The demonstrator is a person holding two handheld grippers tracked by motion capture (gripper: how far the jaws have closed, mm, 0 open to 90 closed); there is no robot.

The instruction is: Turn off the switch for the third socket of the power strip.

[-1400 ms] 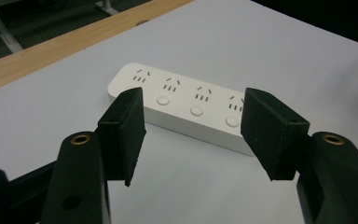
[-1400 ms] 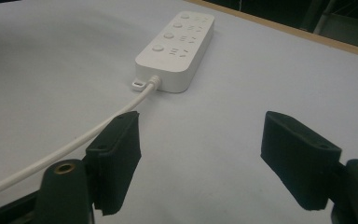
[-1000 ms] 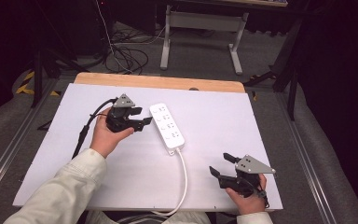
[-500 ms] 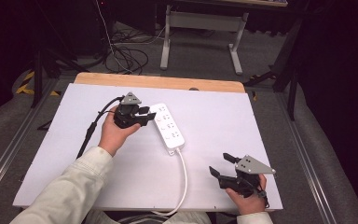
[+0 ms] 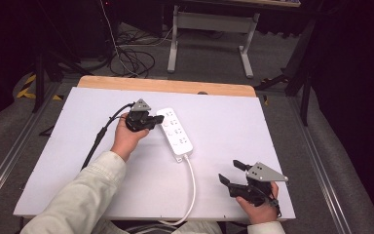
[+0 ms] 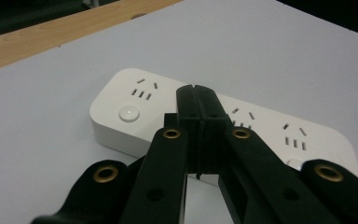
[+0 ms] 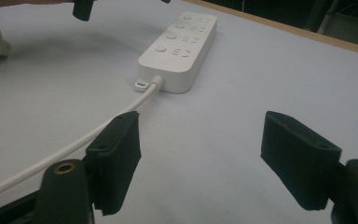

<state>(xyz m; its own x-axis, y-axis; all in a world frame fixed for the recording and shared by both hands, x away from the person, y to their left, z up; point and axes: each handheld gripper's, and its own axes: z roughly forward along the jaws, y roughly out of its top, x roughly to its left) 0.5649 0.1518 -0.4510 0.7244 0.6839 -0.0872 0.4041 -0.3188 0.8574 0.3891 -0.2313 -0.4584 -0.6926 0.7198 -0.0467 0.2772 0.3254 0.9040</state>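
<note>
No text, brand, number or label can be read anywhere. The white power strip carries only unmarked socket slots and plain round buttons, with no lettering on its casing in either gripper view.

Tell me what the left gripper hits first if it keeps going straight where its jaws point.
Probably the white power strip: the left gripper, jaws shut, points at its top face, though whether it already touches is unclear.
</note>
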